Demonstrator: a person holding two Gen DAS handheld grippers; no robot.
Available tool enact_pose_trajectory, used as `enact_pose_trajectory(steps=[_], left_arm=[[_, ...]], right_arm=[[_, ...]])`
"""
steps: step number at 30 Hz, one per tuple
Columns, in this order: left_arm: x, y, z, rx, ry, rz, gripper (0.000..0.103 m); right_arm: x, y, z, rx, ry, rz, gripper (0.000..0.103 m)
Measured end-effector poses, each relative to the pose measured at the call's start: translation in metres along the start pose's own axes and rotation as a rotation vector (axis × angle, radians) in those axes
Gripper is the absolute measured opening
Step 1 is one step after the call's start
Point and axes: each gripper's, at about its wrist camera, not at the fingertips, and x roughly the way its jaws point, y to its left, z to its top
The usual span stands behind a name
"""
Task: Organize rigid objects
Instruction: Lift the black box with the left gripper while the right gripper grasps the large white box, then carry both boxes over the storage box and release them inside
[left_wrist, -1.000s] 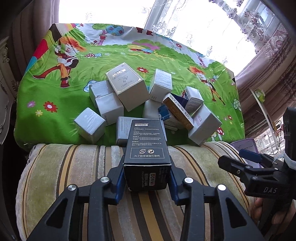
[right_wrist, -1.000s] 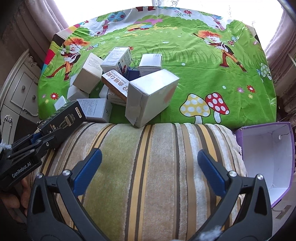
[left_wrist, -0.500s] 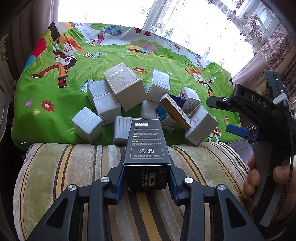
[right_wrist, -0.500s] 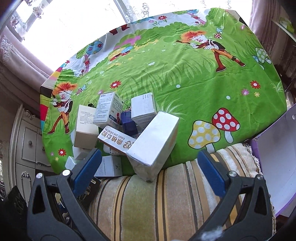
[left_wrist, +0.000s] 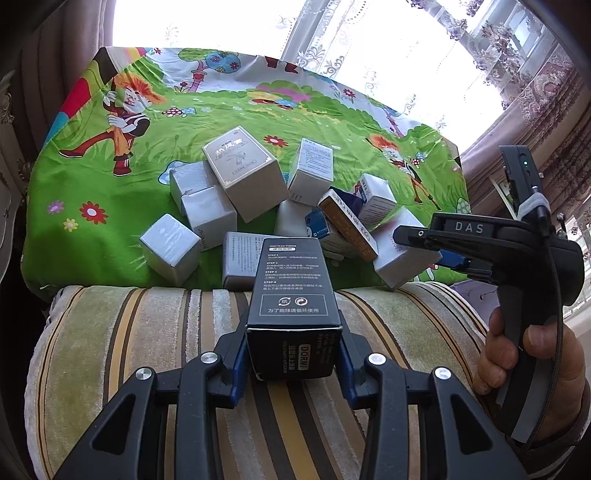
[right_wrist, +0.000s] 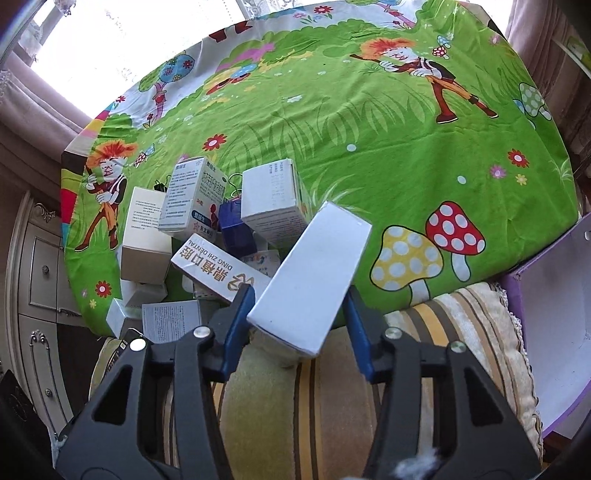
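Observation:
A black DORMI box (left_wrist: 291, 295) is clamped upright between the blue pads of my left gripper (left_wrist: 293, 354), above the striped cushion (left_wrist: 147, 332). A tall white box (right_wrist: 314, 273) leans at the front right of a pile of several small cartons (left_wrist: 243, 184) on the green cartoon cloth (right_wrist: 369, 129). My right gripper (right_wrist: 297, 306) has its jaws closing on the lower end of this white box, a blue pad against each side. From the left wrist view the right gripper (left_wrist: 424, 247) reaches in from the right, held by a hand (left_wrist: 532, 354).
An open purple box (right_wrist: 554, 314) with a white inside stands at the right, past the cushion's end. A white carved cabinet (right_wrist: 37, 277) is at the left of the cloth. Curtains and a bright window lie behind. The cloth's right half holds nothing.
My right gripper swung from over the cushion to the pile and its wide jaws came together around the white box. The left gripper and its black box stayed put.

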Motion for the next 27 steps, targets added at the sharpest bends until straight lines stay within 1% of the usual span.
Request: enact_pose_trajectory(steps=[3,6,12,17,21,24,27], left_arm=[[-0.001,-0.002,0.0,0.007,-0.006,-0.008,0.04],[-0.003,-0.007,0.0,0.02,-0.01,-0.026,0.04],[-0.006,-0.026,-0.001,0.062,-0.016,-0.083,0.04],[-0.003,-0.053,-0.005,0.117,-0.001,-0.133,0.04],[-0.002,-0.08,-0.007,0.17,0.004,-0.171,0.04],[0.001,-0.101,-0.009,0.214,0.011,-0.198,0.04],[0.006,-0.12,-0.012,0.242,0.037,-0.236,0.04]], right_arm=[[-0.008,-0.005,-0.004,0.004,-0.013,0.012,0.045],[-0.02,-0.011,-0.009,-0.001,-0.048,0.012,0.045],[-0.051,-0.028,-0.023,-0.006,-0.121,0.021,0.043],[-0.076,-0.052,-0.037,0.006,-0.192,-0.019,0.043],[-0.091,-0.075,-0.049,0.028,-0.219,-0.031,0.043],[-0.105,-0.096,-0.058,0.053,-0.254,-0.062,0.043],[-0.114,-0.12,-0.065,0.092,-0.267,-0.082,0.043]])
